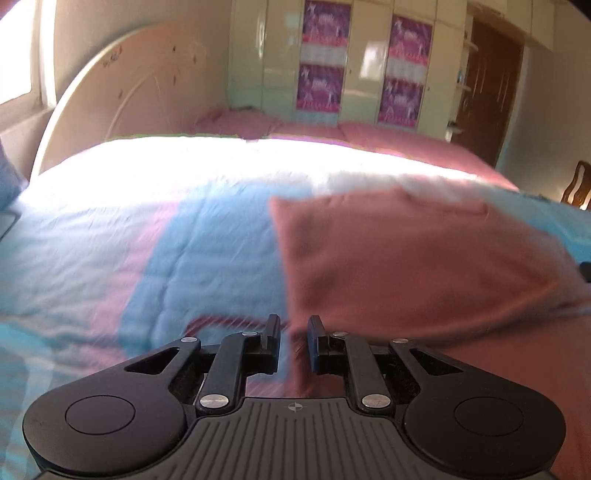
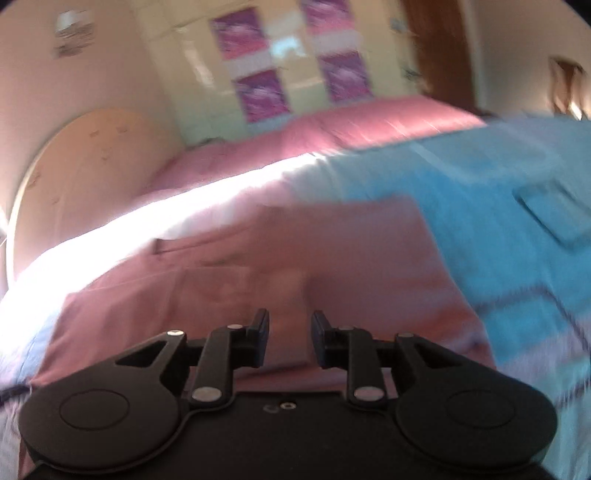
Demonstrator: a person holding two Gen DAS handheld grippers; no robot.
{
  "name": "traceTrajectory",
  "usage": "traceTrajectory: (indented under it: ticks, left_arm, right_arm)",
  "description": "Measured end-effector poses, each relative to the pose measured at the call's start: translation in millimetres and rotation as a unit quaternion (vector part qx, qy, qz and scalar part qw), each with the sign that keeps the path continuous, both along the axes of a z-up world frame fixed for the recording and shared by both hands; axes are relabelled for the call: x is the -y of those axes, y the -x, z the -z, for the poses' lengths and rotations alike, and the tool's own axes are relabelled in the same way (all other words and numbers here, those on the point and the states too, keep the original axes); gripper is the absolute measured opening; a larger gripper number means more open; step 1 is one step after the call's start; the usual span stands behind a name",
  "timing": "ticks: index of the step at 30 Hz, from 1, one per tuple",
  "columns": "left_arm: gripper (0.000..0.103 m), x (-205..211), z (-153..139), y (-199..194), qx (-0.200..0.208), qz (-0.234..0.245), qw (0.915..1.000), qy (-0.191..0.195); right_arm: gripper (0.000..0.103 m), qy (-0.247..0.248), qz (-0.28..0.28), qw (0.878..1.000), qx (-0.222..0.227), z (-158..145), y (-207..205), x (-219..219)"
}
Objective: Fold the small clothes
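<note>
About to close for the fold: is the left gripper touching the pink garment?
Cannot tell. The left wrist view shows the left gripper open at the pink garment edge, but blur hides any contact.

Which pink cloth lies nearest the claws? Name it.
The dusty-pink garment spread flat on the blue quilt, right ahead of both open claws. The other pink cloth, the bedspread, lies farther back by the wardrobe.

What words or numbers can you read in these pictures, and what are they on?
No words or numbers can be read.
Purple posters on the cream wardrobe: print too blurred to read.
Paper on the wall: lines too blurred to read.
Left gripper base: only a small cross mark, no letters.
Pink garment: no text visible.
</note>
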State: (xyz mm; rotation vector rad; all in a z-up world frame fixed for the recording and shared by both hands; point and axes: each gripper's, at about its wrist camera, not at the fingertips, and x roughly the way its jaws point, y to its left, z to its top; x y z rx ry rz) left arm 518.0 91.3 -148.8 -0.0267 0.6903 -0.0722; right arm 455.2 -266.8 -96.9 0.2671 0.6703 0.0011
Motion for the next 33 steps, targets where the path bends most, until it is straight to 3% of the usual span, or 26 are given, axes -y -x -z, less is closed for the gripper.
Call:
traceTrajectory:
  ticks: [3, 5, 6, 9, 11, 13, 15, 18, 24, 25, 29, 33]
  left_arm:
    - [0.014, 27.4, 10.7, -18.2, -0.013, 0.023, 0.9996, -0.005]
    - [0.015, 40.1, 28.5, -26.9, -0.043, 0.039, 0.9981, -0.022]
    - [0.015, 42.5, 33.3, -24.2, -0.032, 0.041, 0.9982, -0.031]
    - [0.016, 42.6, 28.7, -24.4, -0.038, 0.043, 0.9979, -0.03]
    - [0.017, 40.8, 22.9, -29.7, -0.034, 0.039, 0.9985, -0.016]
    - [0.026, 43.8, 20.6, -43.8, -0.033, 0.042, 0.9984, -0.017]
    - [0.058, 45.0, 19.6, -66.6, -0.04, 0.042, 0.9982, -0.013]
    - [0.059, 43.7, 23.1, -108.5, -0.048, 0.035, 0.9982, -0.009]
    - [0.059, 19.3, 24.3, -180.9, -0.045, 0.017, 0.9984, 0.03]
    - [0.059, 18.1, 22.7, -179.2, -0.042, 0.016, 0.9983, 0.036]
    - [0.059, 28.6, 15.9, -141.4, 0.004, 0.015, 0.9996, 0.024]
    - [0.061, 48.9, 36.3, -131.1, -0.01, 0.027, 0.9996, 0.005]
  right_arm:
    - [0.023, 0.017, -0.053, 0.998, -0.017, 5.7, -20.1, -26.4]
    - [0.02, 0.039, -0.081, 0.994, -0.068, 22.7, -30.9, -38.6]
    - [0.019, 0.071, -0.092, 0.989, -0.087, 33.5, -31.0, -43.5]
    - [0.016, 0.092, -0.092, 0.988, -0.086, 27.0, -26.8, -44.8]
    - [0.02, 0.081, -0.084, 0.991, -0.068, 18.1, -29.2, -43.3]
    - [0.02, 0.062, -0.078, 0.994, -0.046, 13.3, -38.2, -43.9]
    - [0.02, 0.05, -0.086, 0.994, -0.04, 14.1, -58.9, -51.8]
    - [0.018, 0.059, -0.11, 0.992, -0.028, 20.4, -92.0, -69.7]
    - [0.019, 0.047, -0.083, 0.994, -0.048, 39.1, -139.9, -56.8]
    - [0.02, 0.048, -0.083, 0.994, -0.049, 38.9, -138.2, -56.1]
    - [0.044, 0.031, -0.091, 0.995, -0.009, 21.9, -126.9, -67.0]
    - [0.038, 0.036, -0.161, 0.986, -0.017, 31.1, -131.2, -114.1]
